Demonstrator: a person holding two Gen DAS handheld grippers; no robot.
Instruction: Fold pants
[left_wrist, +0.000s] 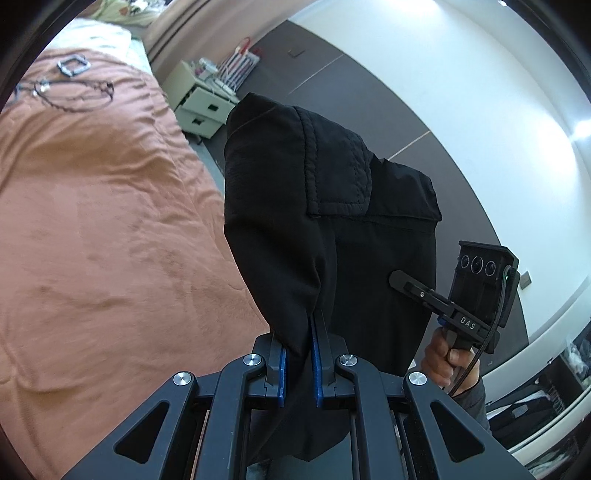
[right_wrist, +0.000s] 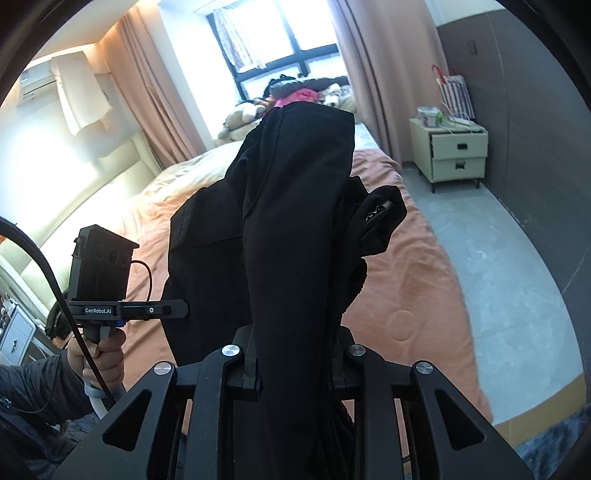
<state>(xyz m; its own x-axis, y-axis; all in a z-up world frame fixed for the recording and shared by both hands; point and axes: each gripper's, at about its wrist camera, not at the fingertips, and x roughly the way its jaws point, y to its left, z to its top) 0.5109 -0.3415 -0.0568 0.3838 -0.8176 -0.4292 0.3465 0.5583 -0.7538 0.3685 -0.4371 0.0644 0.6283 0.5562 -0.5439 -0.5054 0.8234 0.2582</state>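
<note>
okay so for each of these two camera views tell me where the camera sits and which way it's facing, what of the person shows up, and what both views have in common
Left wrist: sits on the left gripper, facing along its fingers past the black pants to the orange bedspread and grey wall; the right hand and right gripper show.
Right wrist: sits on the right gripper, facing up the bed to the window; the left hand shows.
Shared: the pants, the bedspread, the nightstand.
</note>
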